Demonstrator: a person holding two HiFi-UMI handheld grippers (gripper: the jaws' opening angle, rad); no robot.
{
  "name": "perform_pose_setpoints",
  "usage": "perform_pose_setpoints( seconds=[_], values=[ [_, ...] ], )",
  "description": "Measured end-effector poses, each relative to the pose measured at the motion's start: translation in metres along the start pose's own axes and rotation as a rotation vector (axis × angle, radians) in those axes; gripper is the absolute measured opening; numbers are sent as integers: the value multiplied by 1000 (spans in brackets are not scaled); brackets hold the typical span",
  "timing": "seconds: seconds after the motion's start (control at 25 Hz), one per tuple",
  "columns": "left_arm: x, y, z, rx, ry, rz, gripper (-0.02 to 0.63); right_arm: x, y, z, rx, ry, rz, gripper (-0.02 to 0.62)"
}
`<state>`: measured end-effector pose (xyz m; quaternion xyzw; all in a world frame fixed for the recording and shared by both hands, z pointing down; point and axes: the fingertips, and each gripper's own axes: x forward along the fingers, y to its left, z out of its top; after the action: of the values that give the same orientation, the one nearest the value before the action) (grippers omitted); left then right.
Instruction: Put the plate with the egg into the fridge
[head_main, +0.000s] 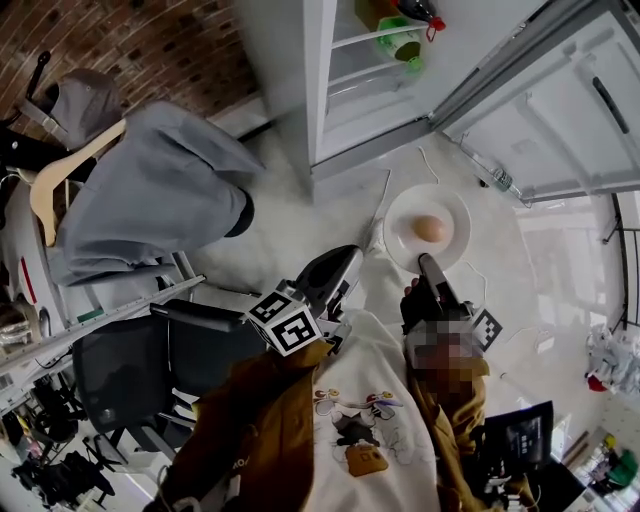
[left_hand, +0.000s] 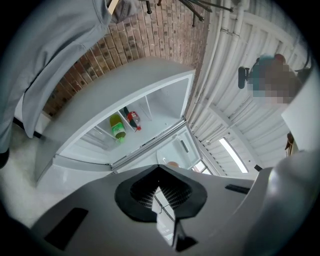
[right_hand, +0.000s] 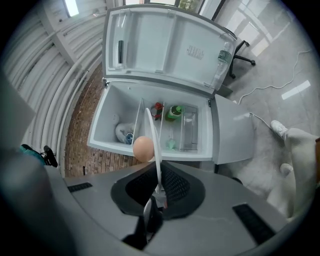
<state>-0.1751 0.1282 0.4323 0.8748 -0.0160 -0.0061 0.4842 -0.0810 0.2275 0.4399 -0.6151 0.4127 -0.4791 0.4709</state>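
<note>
The head view looks down on the whole layout. The white plate carries the egg near its middle, right of center in the frame. It is held out over pale floor, short of the open fridge at the top. The right gripper is clenched on the plate's near rim. The left gripper sits just left of the plate, apart from it.

The right gripper view shows the plate edge-on, as a thin white line rising from the right gripper. The egg sits on the plate's left side there. Behind it lie the fridge shelves, which the head view mostly cuts off.

The left gripper view shows the left gripper with its jaws drawn together on nothing. Beyond it, a green bottle and a red-capped bottle stand inside the fridge.

The fridge door stands open at the upper right of the head view. A grey jacket on a hanger fills the upper left, and a black chair sits at the lower left. The floor between plate and fridge is open, crossed only by a thin white cable.
</note>
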Motion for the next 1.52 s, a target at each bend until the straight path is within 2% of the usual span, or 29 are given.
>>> perform_pose_setpoints(
  seconds=[0.16, 0.36, 0.48, 0.96, 1.16, 1.52],
  values=[
    [14, 4, 5, 4, 8, -3, 8, 15, 3, 7, 5, 5, 27, 23],
    [38, 8, 22, 59, 14, -1, 8, 38, 4, 28, 24, 6, 51, 23],
    [53, 16, 31, 64, 11, 19, 8, 57, 2, 40, 45, 20, 62, 23],
    [141, 34, 75, 94, -3, 68, 8, 140, 14, 108, 62, 124, 84, 23],
    [170, 41, 85, 114, -16, 112, 8, 166, 13, 135, 74, 175, 85, 23],
    [210, 41, 101, 267, -66, 175, 8, 205, 12, 163, 82, 284, 103, 23]
  ],
)
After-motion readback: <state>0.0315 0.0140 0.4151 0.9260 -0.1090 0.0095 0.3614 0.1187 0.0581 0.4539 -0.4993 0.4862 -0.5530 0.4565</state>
